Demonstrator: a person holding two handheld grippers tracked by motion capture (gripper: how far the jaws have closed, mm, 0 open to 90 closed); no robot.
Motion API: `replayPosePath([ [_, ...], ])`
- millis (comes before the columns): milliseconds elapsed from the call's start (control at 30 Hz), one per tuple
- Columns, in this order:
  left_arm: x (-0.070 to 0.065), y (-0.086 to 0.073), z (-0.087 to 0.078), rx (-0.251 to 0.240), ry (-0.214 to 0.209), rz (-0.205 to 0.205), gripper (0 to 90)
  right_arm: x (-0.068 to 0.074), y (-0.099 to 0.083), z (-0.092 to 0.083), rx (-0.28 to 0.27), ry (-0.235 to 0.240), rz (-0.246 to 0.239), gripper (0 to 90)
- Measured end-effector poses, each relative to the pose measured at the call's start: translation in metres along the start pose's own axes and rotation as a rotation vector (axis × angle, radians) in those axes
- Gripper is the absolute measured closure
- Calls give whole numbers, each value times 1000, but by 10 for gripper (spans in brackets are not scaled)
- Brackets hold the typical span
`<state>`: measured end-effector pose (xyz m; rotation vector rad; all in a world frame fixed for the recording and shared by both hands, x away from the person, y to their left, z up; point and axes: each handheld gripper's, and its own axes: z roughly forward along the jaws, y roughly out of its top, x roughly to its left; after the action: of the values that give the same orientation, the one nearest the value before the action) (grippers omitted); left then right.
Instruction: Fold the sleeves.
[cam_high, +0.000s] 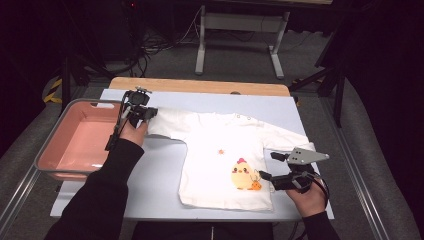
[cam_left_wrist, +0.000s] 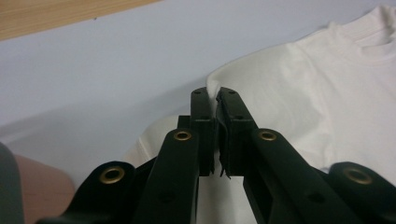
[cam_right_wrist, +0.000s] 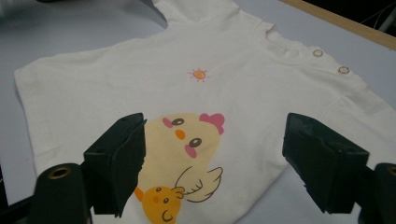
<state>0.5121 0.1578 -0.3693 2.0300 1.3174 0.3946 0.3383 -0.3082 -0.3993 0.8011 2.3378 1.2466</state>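
Here, left gripper (cam_left_wrist: 215, 100) pinches the shirt (cam_high: 225, 160) sleeve; right gripper (cam_right_wrist: 212, 163) gapes wide above it.

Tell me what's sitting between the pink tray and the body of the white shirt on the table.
The shirt's sleeve and the left gripper pinching its cuff, over bare grey table; nothing else lies before the pink tray, as the high view shows.
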Motion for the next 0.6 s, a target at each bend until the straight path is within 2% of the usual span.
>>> replayPosePath([
  [200,-14,9,-9,-45,-59,31,856,1,0,-2,-2,-2,0,215],
  [367,-31,19,-13,-86,-130,39,856,2,-2,-5,-5,-6,4,215],
  [433,-34,21,-14,-91,-143,43,856,2,-2,-5,-6,-6,6,215],
  [567,-49,29,-14,-115,-175,65,856,2,-3,-7,-9,-10,8,215],
  [600,-57,33,-13,-124,-190,82,856,2,-3,-8,-9,-12,11,215],
])
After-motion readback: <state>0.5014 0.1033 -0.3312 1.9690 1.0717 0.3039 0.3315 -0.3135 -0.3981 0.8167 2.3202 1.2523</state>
